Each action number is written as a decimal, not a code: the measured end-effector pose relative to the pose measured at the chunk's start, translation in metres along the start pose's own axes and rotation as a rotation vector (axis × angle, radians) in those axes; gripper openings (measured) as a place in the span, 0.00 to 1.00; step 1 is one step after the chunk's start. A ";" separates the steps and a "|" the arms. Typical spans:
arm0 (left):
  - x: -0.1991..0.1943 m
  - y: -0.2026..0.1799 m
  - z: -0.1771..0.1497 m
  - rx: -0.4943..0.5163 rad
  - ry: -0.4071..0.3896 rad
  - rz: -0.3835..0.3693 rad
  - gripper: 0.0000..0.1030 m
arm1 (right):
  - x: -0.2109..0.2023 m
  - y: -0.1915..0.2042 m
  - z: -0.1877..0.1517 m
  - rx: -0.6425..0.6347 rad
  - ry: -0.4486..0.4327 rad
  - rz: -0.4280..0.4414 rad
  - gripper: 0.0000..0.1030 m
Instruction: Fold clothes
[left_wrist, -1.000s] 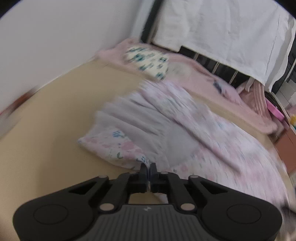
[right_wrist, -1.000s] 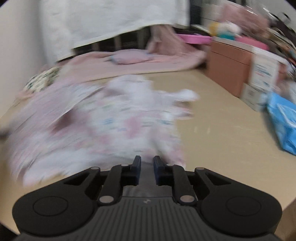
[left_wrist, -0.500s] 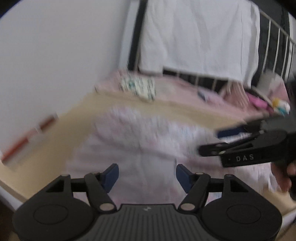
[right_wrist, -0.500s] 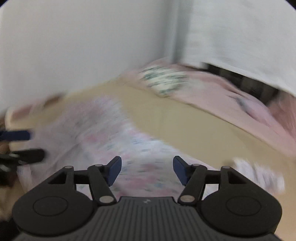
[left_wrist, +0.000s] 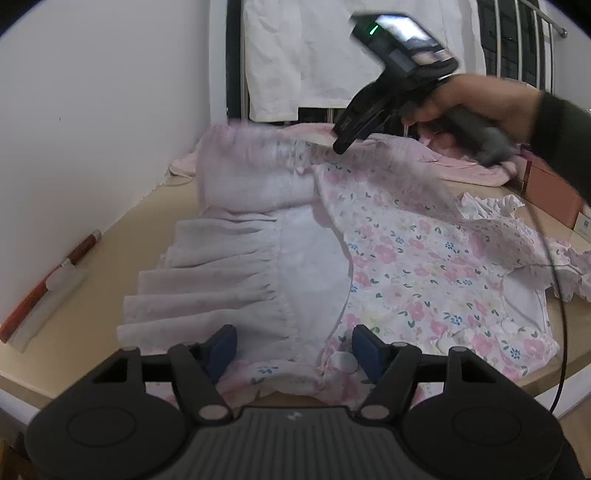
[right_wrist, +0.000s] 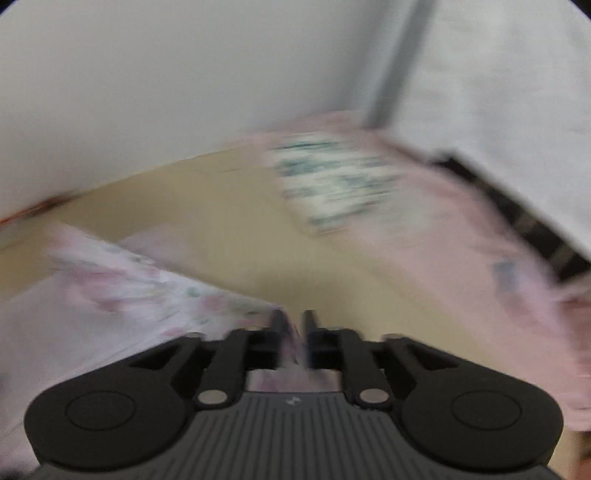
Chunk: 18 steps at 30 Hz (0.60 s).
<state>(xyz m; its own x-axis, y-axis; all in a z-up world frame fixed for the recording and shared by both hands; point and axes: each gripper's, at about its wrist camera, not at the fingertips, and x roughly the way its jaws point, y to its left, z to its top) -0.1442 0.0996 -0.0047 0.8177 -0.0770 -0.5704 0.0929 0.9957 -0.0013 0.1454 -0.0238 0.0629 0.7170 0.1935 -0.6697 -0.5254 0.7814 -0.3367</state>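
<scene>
Status: floral dress (left_wrist: 424, 258) spread on tan table (left_wrist: 110, 258), pale ruffled skirt part toward wall, frilled sleeves toward right edge. Right gripper (left_wrist: 341, 146) at far edge of skirt, jaws just closed down narrow with cloth between them, that edge lifted off table and smeared with motion. Left gripper (left_wrist: 293, 345) over near hem, jaws just opened wide, nothing clamped, fabric lying loose under blue pads. Probably setting up a fold of skirt over bodice. To do it well: drop left claw onto near hem and bite through both layers, lining included, not just top ruffle. Match height of both corners before carrying over. Keep hem taut between claws so ruffles don't bunch. Slow right hand down; thin cloth, shallow pinch, likely to slip. Watch dangling cable near sleeves.
</scene>
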 end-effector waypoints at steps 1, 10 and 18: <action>0.000 0.001 0.000 0.000 0.004 0.001 0.68 | 0.010 -0.007 0.005 0.005 0.002 -0.054 0.61; -0.001 0.029 0.031 -0.152 0.052 -0.176 0.71 | -0.060 -0.073 -0.073 0.171 -0.058 -0.079 0.63; 0.104 0.058 0.155 -0.069 0.227 -0.237 0.70 | -0.083 -0.066 -0.159 0.343 0.016 0.070 0.62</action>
<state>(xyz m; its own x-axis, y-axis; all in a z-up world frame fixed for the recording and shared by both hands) 0.0344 0.1410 0.0631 0.6299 -0.3015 -0.7158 0.2207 0.9531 -0.2072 0.0479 -0.1859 0.0360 0.6758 0.2465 -0.6946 -0.3866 0.9209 -0.0494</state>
